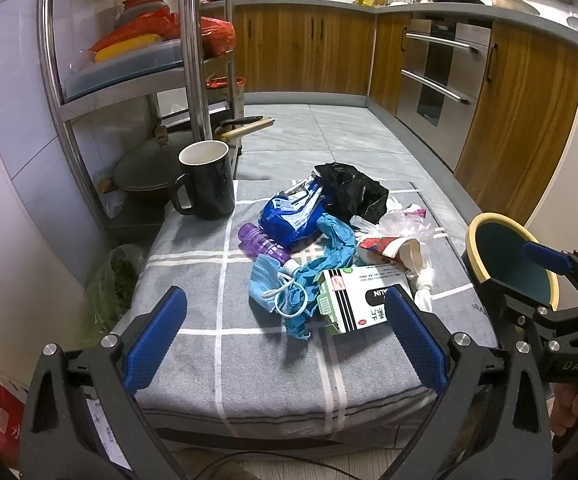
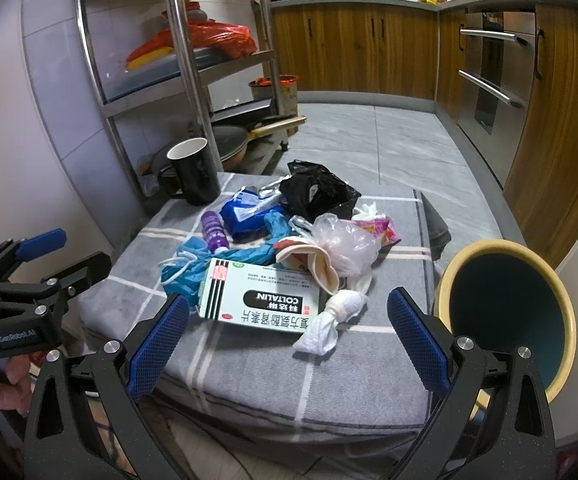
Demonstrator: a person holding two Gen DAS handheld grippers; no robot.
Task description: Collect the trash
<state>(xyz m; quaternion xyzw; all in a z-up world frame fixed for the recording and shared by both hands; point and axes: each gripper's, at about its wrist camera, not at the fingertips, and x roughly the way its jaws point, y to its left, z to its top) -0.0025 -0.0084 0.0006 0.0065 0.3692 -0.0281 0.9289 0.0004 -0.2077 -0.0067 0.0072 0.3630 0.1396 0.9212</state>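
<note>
A pile of trash lies on a grey checked cushion (image 1: 217, 344): a white medicine box (image 1: 363, 296), a blue face mask (image 1: 267, 284), a blue glove (image 1: 335, 240), a purple bottle (image 1: 261, 242), a blue packet (image 1: 293, 216), a black bag (image 1: 349, 188) and a knotted tissue (image 2: 335, 320). The box also shows in the right wrist view (image 2: 263, 298). A yellow bin with a dark inside (image 2: 509, 312) stands right of the cushion. My left gripper (image 1: 285, 340) is open and empty, just before the mask and box. My right gripper (image 2: 289, 340) is open and empty, just before the box and tissue.
A black mug (image 1: 205, 178) stands at the cushion's far left corner. A steel rack (image 1: 193, 60) with pans and bags is behind it on the left. Wooden cabinets and an oven (image 1: 441, 72) line the far side and right. A bag of greens (image 1: 113, 284) lies on the floor.
</note>
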